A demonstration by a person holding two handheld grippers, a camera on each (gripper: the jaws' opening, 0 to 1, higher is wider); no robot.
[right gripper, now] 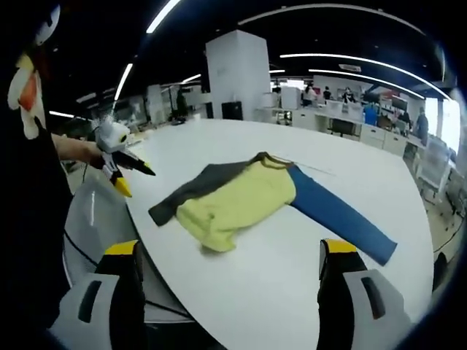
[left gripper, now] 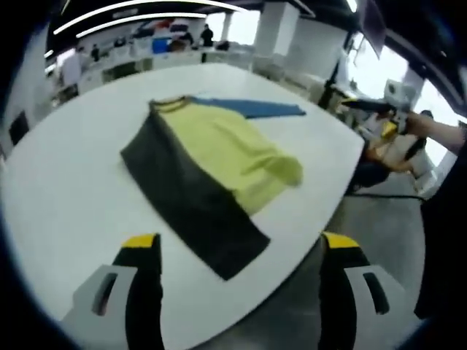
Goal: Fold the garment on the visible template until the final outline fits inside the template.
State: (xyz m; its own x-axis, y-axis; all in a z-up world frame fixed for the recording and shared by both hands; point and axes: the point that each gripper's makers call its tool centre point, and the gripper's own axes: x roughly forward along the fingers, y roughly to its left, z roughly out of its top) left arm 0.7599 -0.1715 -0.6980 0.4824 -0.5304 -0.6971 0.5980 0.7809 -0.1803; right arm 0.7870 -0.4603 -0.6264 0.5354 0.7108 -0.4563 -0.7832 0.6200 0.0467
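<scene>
Folding on hold: garment lies half-folded as both grippers stand off

Hovering above the near edge of the white surface [left gripper: 66, 197], the left gripper [left gripper: 241, 251] shows its yellow-tipped black fingers [left gripper: 142, 244] spread wide with nothing between them in the left gripper view. Ahead lies the garment [left gripper: 211, 164], well apart from the fingers: a yellow-green body turned over a dark grey panel, with a blue sleeve [left gripper: 255, 108] stretched out flat at the far side. No template outline can be made out under the cloth. At the right of this view the right gripper [left gripper: 376, 109] hangs off the surface edge, held by a person's hand; whether it is wide or narrow there cannot be told.

From the right gripper view the right gripper [right gripper: 230, 251] likewise has its fingers [right gripper: 339, 251] wide and bare, aimed across the surface [right gripper: 241, 292] at the garment [right gripper: 233, 193]. The blue sleeve [right gripper: 339, 215] runs long toward the right, unfolded, which is likely the part that would overshoot any outline. The left gripper [right gripper: 120, 164] shows at the left, beside the surface edge near the garment's grey end [right gripper: 182, 197], its fingers looking close together. Both tools appear drawn back to judge the next fold; the sleeve seems the next piece to bring over the body.
</scene>
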